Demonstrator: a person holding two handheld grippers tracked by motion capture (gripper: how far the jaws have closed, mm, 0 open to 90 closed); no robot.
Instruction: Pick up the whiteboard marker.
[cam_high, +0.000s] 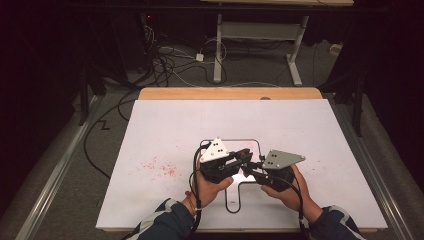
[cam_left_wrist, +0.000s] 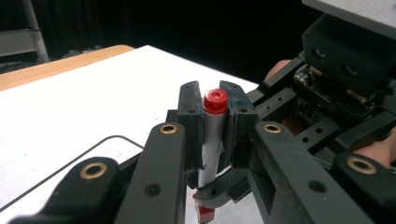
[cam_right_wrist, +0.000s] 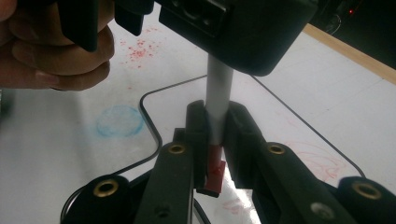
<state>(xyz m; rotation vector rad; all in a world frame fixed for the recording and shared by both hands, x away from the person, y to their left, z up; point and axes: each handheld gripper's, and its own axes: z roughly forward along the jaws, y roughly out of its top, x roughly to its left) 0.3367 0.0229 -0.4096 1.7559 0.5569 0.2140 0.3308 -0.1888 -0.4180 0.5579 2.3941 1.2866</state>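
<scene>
Both tongs meet over the near middle of the white sheet-covered surface, each held in one of the person's hands, which come in from the bottom edge of the high view in dark striped sleeves. Between them is a slim marker pen with a white barrel and red ends. The left tongs are clenched on its barrel: in the left gripper view the two black jaws press on either side of the white tube, with the round red end poking up just past their tips and the other red end showing below. The right tongs are clenched on the same pen at its lower end, where the white tube gives way to a red piece caught between the jaws. In the high view the left tongs and the right tongs point toward each other, tips close together, the pen held off the sheet. Beneath them a thin black outline with rounded corners is drawn on the sheet. To the left lies a scatter of red ink specks, and the right gripper view shows a pale blue scribbled circle beside the outline and faint red scrawls at the right.
</scene>
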